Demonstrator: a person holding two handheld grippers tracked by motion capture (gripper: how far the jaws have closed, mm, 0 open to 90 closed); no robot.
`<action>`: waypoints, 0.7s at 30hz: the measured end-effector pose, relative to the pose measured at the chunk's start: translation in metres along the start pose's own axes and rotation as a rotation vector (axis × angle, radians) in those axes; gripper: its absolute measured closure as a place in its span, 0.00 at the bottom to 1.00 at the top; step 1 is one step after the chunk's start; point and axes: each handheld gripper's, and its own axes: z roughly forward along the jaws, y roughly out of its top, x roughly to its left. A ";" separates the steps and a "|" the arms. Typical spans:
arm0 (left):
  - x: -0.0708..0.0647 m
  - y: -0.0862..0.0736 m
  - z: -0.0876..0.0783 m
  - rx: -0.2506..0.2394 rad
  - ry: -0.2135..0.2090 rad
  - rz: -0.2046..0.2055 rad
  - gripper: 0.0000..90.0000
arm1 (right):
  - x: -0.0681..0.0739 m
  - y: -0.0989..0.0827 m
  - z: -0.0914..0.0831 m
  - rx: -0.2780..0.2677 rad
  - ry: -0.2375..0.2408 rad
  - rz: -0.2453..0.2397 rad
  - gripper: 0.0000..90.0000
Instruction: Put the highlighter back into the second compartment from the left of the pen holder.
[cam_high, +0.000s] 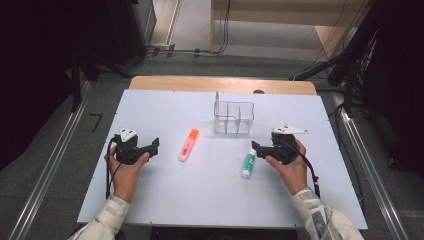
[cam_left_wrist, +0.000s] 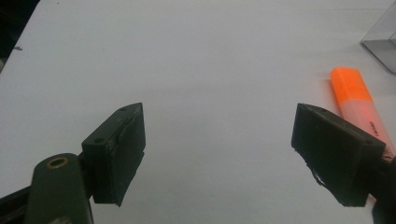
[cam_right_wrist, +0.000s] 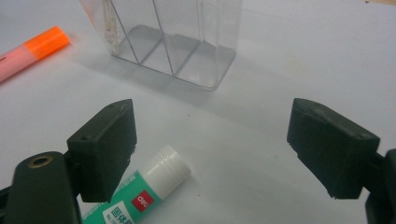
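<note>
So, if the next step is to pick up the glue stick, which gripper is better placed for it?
Probably the right gripper. Its open jaws are already next to the glue stick, and the stick lies by its left jaw in the right gripper view. The left gripper is open too, but it sits beyond the orange highlighter.

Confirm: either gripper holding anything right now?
Nothing held. Left gripper and right gripper are both open over bare table; highlighter and glue stick lie untouched.

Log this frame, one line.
left claw: open, empty | right claw: open, empty | highlighter, glue stick: lying on table | clear organizer: empty
</note>
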 end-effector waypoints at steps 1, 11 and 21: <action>-0.001 0.000 0.001 -0.002 -0.001 0.004 0.20 | -0.001 -0.001 -0.001 0.002 0.000 0.001 0.16; -0.012 0.003 0.006 0.002 -0.022 0.024 0.21 | -0.004 -0.004 -0.004 0.009 -0.008 -0.001 0.16; -0.022 0.005 0.013 0.010 -0.039 0.043 0.20 | -0.010 -0.009 -0.008 0.007 -0.023 -0.004 0.16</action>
